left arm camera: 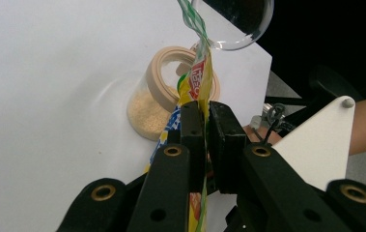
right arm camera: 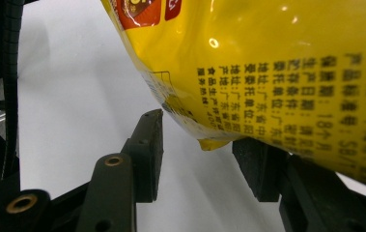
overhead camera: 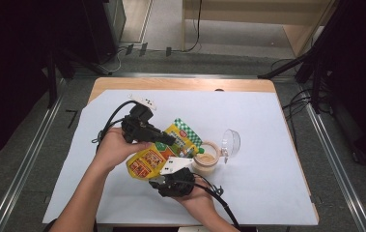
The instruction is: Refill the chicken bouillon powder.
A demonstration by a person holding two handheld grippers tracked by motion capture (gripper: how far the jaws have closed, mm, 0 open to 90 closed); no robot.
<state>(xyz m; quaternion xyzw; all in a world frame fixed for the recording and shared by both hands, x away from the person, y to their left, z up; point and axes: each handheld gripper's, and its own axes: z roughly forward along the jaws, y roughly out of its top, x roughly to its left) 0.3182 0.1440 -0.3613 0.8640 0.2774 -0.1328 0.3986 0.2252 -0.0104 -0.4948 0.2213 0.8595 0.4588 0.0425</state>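
While your left gripper (left arm camera: 204,113) clenches the yellow pouch (left arm camera: 200,82) edge over the jar (left arm camera: 159,77), your right gripper (right arm camera: 204,154) is released. Pouch's bottom corner sits between its jaws, untouched.

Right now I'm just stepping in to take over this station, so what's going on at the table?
A person is working a yellow pouch with two tools. The left hand-held gripper is shut on the pouch's upper edge, holding it tilted above an open jar part-filled with tan granules. The jar's clear lid is swung open beside it. The right hand-held gripper has its jaws apart around the pouch's bottom corner, not clamping it. All this is over white paper covering the table.
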